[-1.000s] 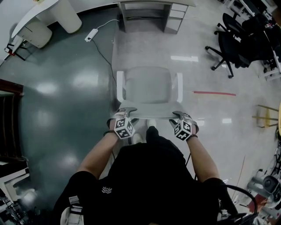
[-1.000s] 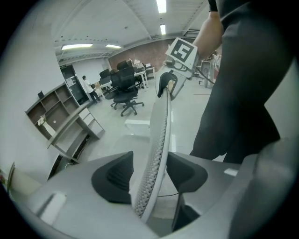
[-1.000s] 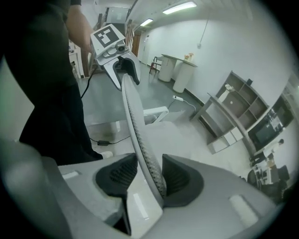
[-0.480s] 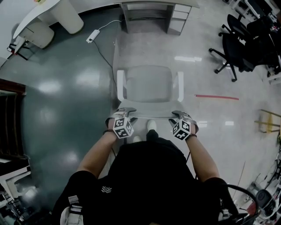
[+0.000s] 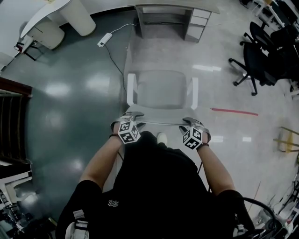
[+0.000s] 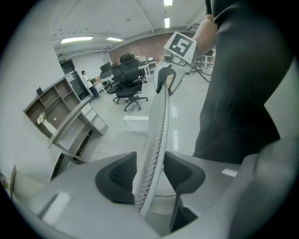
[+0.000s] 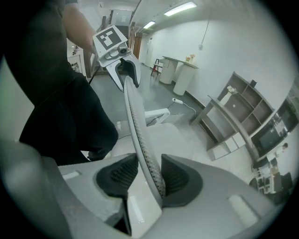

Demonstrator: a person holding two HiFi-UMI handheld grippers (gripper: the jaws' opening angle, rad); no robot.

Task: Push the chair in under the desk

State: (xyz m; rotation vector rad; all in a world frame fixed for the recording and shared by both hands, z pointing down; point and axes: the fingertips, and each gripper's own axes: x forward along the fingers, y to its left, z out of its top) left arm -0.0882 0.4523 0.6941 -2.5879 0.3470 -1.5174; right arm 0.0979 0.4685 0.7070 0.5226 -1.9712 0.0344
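Observation:
A grey mesh-back chair (image 5: 160, 91) with white armrests faces the grey desk (image 5: 173, 11) at the top of the head view. My left gripper (image 5: 134, 116) is shut on the left end of the backrest's top edge (image 6: 156, 126), which runs between its dark pads (image 6: 117, 179). My right gripper (image 5: 189, 121) is shut on the right end of the same edge (image 7: 135, 121), the mesh squeezed between its pads (image 7: 180, 179). Both sets of jaws have just been closing onto that edge. The desk's knee space is open, straight ahead of the chair.
A white power strip (image 5: 103, 39) and its cable lie on the floor left of the chair's path. Black office chairs (image 5: 261, 56) stand at the right. A white table (image 5: 70, 14) is at the far left, with a red tape line (image 5: 233, 111) to the right. The person's shoe (image 5: 162, 138) is behind the chair.
The chair, both grippers and the person have moved forward toward the desk, which now sits closer ahead. Both grippers stay on the backrest's top edge.

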